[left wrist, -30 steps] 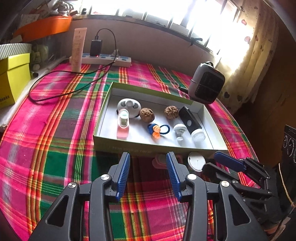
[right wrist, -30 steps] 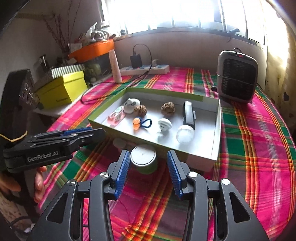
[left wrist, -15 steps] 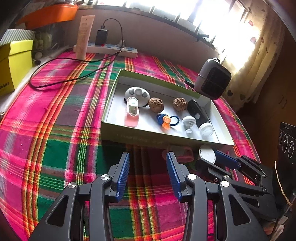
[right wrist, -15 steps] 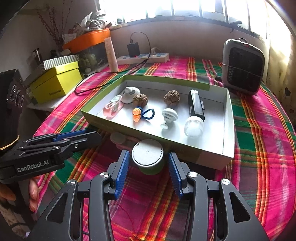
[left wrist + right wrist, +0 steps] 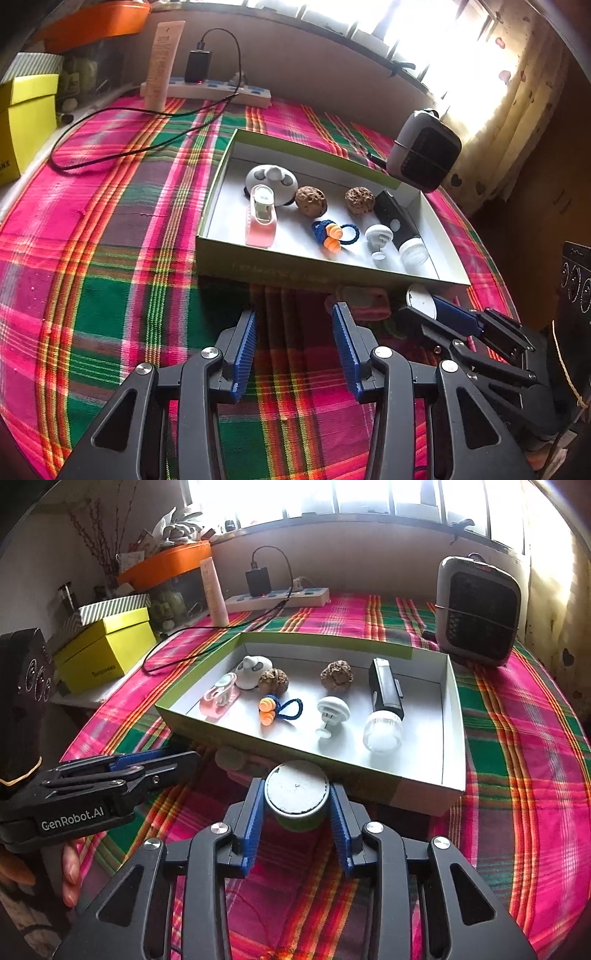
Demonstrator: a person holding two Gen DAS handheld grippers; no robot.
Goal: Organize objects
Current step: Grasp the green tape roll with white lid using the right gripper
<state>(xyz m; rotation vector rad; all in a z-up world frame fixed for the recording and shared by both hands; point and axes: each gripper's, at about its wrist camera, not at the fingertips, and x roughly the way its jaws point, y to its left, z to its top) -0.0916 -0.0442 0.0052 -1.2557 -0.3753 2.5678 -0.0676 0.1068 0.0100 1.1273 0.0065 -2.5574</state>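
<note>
Since the earlier frame, the right gripper has been closed onto the jar, now clamped upright just outside the tray; open tray floor lies at twelve o'clock. Left gripper is held apart, empty.

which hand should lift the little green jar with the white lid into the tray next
Right. The right hand-held gripper has just been closing, and its pads now flank the green jar in front of the tray. The left hand-held gripper stands open over bare cloth.
</note>
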